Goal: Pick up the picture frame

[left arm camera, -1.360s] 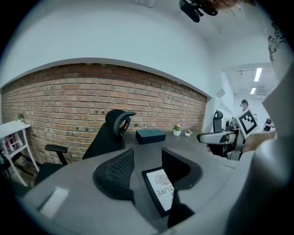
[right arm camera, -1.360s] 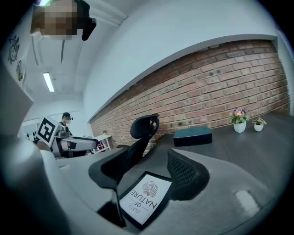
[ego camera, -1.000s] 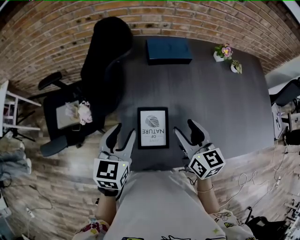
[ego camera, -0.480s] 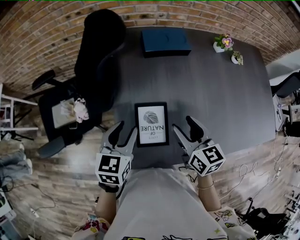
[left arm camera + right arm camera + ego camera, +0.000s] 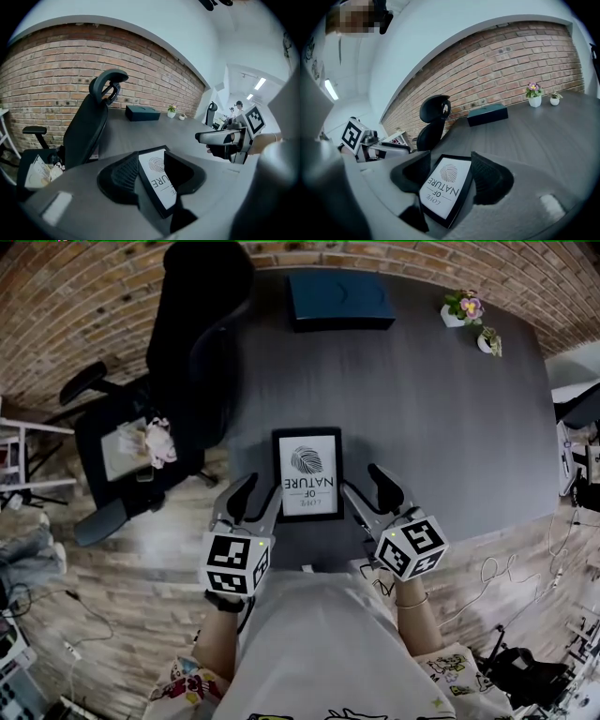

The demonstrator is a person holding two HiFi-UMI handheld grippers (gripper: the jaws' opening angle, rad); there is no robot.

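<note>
Bare desk (image 5: 450, 427) surrounds the picture frame (image 5: 307, 474), edges inside open right tongs (image 5: 363, 482) and open, just-narrowing left tongs (image 5: 261, 487).

Left claw (image 5: 258, 495) and right claw (image 5: 366, 486) angled downward, jaws wide and empty, left's just narrowed slightly.

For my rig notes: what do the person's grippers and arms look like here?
Both the left gripper and right gripper are pale grey, with black ribbed pads and a white cube of black square markers. The person wears a light top, patterned sleeves and a thin right wristband. The left jaws have just closed slightly; the frame shows between them, ungripped.
</note>
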